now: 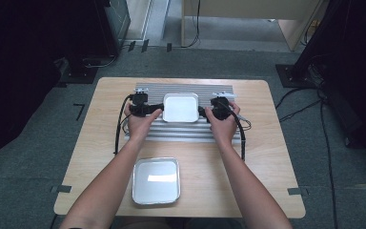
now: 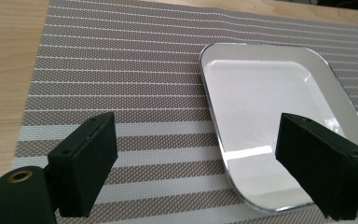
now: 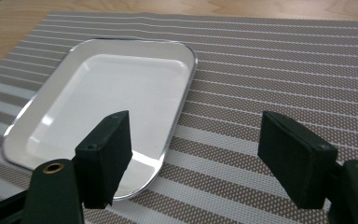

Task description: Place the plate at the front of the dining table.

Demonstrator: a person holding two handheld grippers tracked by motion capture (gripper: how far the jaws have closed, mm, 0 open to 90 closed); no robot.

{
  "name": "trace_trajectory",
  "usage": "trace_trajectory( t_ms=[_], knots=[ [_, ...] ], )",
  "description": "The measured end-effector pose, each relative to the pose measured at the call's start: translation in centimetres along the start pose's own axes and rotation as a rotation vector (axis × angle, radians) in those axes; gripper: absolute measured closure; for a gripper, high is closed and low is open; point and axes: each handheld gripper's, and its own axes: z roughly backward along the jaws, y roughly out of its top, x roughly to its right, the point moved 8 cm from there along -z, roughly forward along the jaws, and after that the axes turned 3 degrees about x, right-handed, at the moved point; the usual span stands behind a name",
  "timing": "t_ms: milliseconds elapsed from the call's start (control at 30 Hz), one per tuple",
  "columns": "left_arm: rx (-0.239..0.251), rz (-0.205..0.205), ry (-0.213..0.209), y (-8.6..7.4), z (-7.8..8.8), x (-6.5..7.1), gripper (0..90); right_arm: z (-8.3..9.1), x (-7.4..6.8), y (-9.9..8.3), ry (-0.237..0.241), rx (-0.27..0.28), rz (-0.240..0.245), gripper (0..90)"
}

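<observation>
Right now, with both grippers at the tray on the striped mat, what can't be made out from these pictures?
- High view: the jaws of the left gripper and right gripper are too small, partly behind the hands, to tell their gap.
- Left gripper view: the tray's near corner sits behind the right-hand jaw.
- Right gripper view: the striped mat is cut off by the picture's edges.
- High view: the second tray's surface is glare.

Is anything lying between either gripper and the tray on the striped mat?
Nothing visible does. The left gripper and right gripper stand open at opposite edges of the tray; just bare striped mat surrounds it.
</observation>
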Motion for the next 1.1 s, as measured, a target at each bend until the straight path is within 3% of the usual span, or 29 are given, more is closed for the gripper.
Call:
trace_trajectory(
  t_ms=[167, 367, 467, 700, 1100],
  knots=[
    [0.007, -0.06, -0.012, -0.8, 0.9, -0.2, 8.4, 1.3, 0.0, 0.0, 0.012, 0.031, 0.042, 19.8],
    [0.014, -0.017, -0.035, -1.5, 1.9, -1.0, 8.4, 2.7, 0.3, 0.0, -0.003, 0.054, 0.031, 19.2],
    [0.017, -0.046, -0.026, -1.8, 2.6, -1.4, 8.5, 3.6, 0.5, -0.2, -0.014, 0.065, 0.036, 20.2],
    [0.031, -0.044, -0.04, -2.1, 4.1, -2.2, 8.5, 5.1, 1.1, -0.9, -0.013, 0.072, 0.034, 19.5],
    [0.066, -0.08, -0.074, -3.7, 6.8, -2.8, 8.4, 8.2, 2.4, -2.3, -0.015, 0.093, 0.031, 20.0]
  ],
)
